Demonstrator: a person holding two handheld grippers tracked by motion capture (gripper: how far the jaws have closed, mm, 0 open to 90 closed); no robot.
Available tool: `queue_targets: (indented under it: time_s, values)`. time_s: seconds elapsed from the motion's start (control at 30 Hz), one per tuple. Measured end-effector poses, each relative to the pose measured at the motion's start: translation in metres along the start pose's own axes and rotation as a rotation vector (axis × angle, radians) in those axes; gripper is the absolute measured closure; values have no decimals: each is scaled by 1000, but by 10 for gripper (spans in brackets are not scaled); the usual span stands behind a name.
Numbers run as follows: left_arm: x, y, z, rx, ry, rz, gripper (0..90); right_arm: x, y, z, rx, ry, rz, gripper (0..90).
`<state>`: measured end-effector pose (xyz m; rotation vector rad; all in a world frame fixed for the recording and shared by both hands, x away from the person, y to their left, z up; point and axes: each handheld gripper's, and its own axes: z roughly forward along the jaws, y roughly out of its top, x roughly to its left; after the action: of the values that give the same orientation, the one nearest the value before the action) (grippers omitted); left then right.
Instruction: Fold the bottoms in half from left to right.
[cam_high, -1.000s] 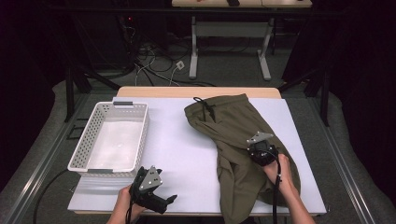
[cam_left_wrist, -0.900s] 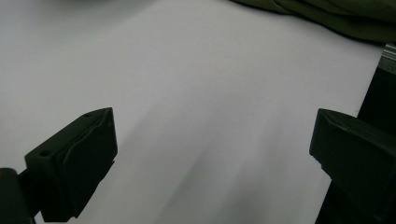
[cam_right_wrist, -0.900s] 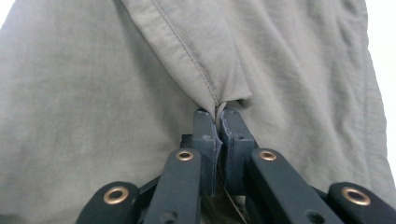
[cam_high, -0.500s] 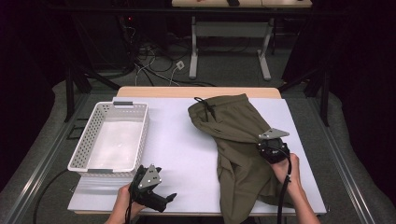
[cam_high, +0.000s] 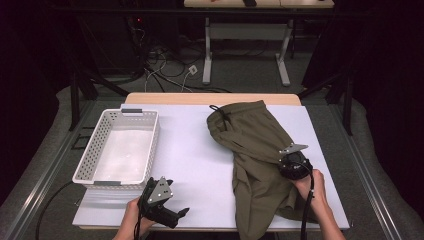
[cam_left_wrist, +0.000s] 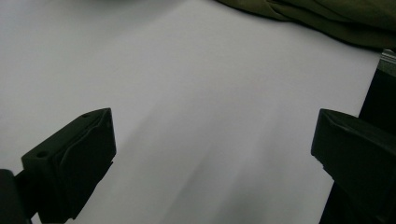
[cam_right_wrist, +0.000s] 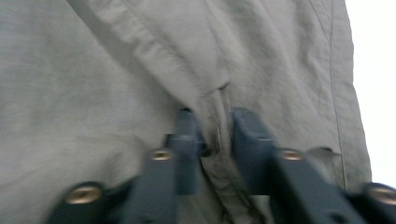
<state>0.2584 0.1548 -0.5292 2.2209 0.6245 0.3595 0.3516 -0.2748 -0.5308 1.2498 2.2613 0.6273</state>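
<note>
An olive-green garment (cam_high: 252, 150) with a black drawstring lies spread along the right half of the white table (cam_high: 195, 155). My right gripper (cam_high: 287, 159) sits on the garment's right edge, its jaws pinched on a raised fold of the cloth (cam_right_wrist: 215, 126). At the table's near left edge my left gripper (cam_high: 176, 214) is held open over bare table top (cam_left_wrist: 205, 107), with nothing between its jaws. A strip of the olive garment (cam_left_wrist: 322, 18) crosses the top of the left gripper view.
A white plastic basket (cam_high: 90, 165) with nothing in it stands on the left side of the table. Beyond the far table edge are cables on the floor (cam_high: 170, 70) and the legs of another table (cam_high: 245, 45).
The right gripper has pulled the garment to the right and a little toward the near edge, and the cloth has shifted with it. The left gripper has stayed in place.
</note>
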Motion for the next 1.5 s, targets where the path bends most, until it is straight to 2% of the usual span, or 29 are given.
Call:
queue_targets:
  time_s: [0.07, 0.13, 0.27, 0.43, 0.5, 0.57, 0.6, 0.63, 0.7, 0.87, 1.07, 1.33, 1.5]
  values:
    - [2, 0, 1, 4, -1, -1, 0, 0, 2, -2, -23, 2, 4, 433]
    - [2, 0, 1, 8, -4, 2, 0, 3, 6, -7, -44, 22, 3, 328]
    - [0, 0, 0, 5, -4, 2, 0, 12, 13, -8, -66, 31, -38, 262]
    - [0, 0, 1, 5, -4, 2, 0, 22, 21, -1, -66, 50, -78, 271]
    - [0, 0, 2, 7, -2, -2, 0, 26, 24, 5, -59, 53, -90, 306]
    - [0, 0, 1, 6, -5, 1, 0, 30, 26, 12, -49, 72, -106, 419]
    - [0, 0, 1, 6, -4, 2, 0, 32, 26, 16, -34, 67, -116, 510]
    - [0, 0, 1, 6, -4, 4, 0, 34, 25, 18, -27, 67, -122, 547]
    - [0, 0, 2, 5, -3, 4, 0, 37, 22, 22, -15, 55, -144, 678]
    - [-1, 1, 3, 11, -4, 1, 0, 33, 20, 21, -26, 43, -127, 883]
    - [-1, 1, 2, 6, -2, 7, 0, 29, 21, 12, -68, 18, -103, 897]
    - [1, 0, 1, 6, 1, 0, 0, 19, 23, -5, -131, -12, -46, 900]
    - [0, 1, 1, 6, -1, 6, 0, 8, 21, -14, -175, -62, -11, 900]
